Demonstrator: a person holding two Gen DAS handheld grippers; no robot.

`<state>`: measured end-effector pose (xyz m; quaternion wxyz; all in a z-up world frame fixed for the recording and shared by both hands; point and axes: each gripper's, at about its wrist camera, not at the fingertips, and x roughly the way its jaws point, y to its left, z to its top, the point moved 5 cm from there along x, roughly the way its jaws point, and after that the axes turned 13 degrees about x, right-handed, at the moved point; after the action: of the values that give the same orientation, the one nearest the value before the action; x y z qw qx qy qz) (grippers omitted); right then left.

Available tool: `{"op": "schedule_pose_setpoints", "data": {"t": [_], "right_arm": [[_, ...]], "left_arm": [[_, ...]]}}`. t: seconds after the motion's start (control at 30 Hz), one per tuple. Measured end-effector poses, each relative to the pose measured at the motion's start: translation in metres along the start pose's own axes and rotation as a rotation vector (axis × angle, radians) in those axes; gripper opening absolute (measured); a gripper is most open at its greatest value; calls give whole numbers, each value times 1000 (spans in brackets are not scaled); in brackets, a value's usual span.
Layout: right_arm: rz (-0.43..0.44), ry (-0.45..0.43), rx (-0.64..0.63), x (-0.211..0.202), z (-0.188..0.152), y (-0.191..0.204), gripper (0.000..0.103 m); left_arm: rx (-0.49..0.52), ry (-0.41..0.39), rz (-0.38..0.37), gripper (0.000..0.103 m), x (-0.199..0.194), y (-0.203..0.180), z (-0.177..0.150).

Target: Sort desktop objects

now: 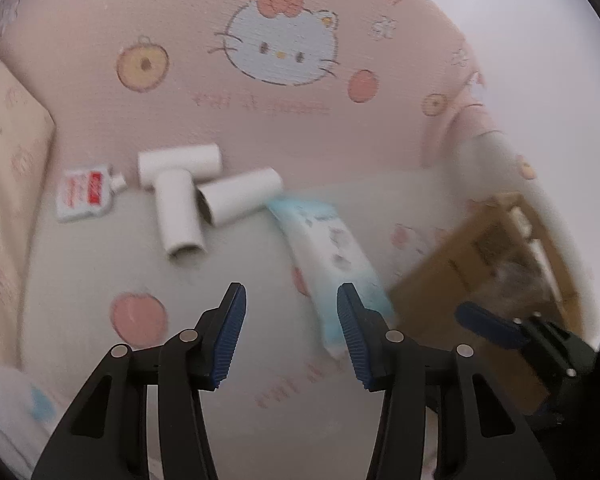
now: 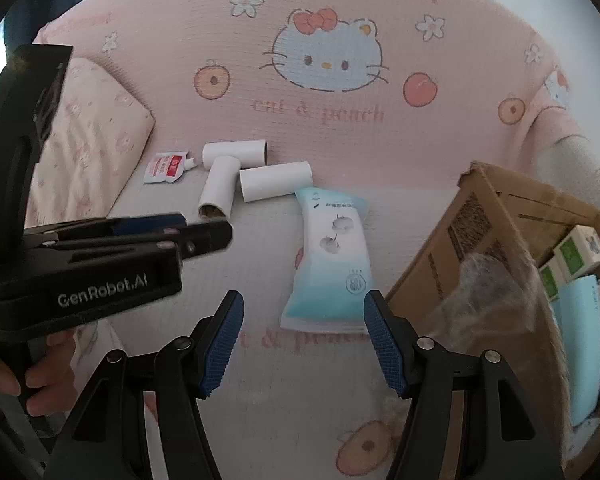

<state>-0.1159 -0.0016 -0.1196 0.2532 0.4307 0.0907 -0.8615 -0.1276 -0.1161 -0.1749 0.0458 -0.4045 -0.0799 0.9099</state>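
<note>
A light-blue tissue pack (image 2: pixel 331 258) lies on the printed bedsheet, just ahead of my open, empty right gripper (image 2: pixel 303 338). It also shows in the left wrist view (image 1: pixel 332 264), beside the right finger of my open, empty left gripper (image 1: pixel 291 334). Three white cardboard tubes (image 2: pixel 236 174) lie in a cluster farther back, also seen in the left wrist view (image 1: pixel 184 196). A small red-and-white pouch (image 2: pixel 165 167) lies left of them, and it shows in the left wrist view (image 1: pixel 85 192). The left gripper's body (image 2: pixel 100 256) sits at the left of the right view.
An open cardboard box (image 2: pixel 496 232) stands at the right, holding small green-and-white boxes (image 2: pixel 572 252), a blue pack and crumpled clear plastic (image 2: pixel 488 280). It shows blurred in the left wrist view (image 1: pixel 476 264). A pillow (image 2: pixel 88 144) lies at the left. A pink Hello Kitty backrest (image 2: pixel 324 60) rises behind.
</note>
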Motion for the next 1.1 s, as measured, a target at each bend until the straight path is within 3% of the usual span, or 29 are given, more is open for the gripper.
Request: {"op": "schedule_pose_setpoints", "data": {"t": [0.13, 0.3, 0.5, 0.67, 0.87, 1.1], "right_arm": [[32, 11, 5, 15, 13, 4, 60], [88, 17, 30, 42, 34, 18, 60], [198, 61, 98, 79, 48, 39, 60], [240, 124, 127, 112, 52, 56, 60], [286, 164, 114, 148, 51, 77, 60], [326, 220, 153, 187, 52, 87, 60]], "left_arm": [[-41, 40, 64, 52, 12, 23, 5], [-173, 63, 33, 52, 18, 64, 12], [-215, 117, 41, 52, 40, 96, 26], [-418, 154, -79, 52, 58, 124, 20], [-454, 130, -51, 52, 66, 139, 30], [-642, 137, -211, 52, 86, 151, 19]]}}
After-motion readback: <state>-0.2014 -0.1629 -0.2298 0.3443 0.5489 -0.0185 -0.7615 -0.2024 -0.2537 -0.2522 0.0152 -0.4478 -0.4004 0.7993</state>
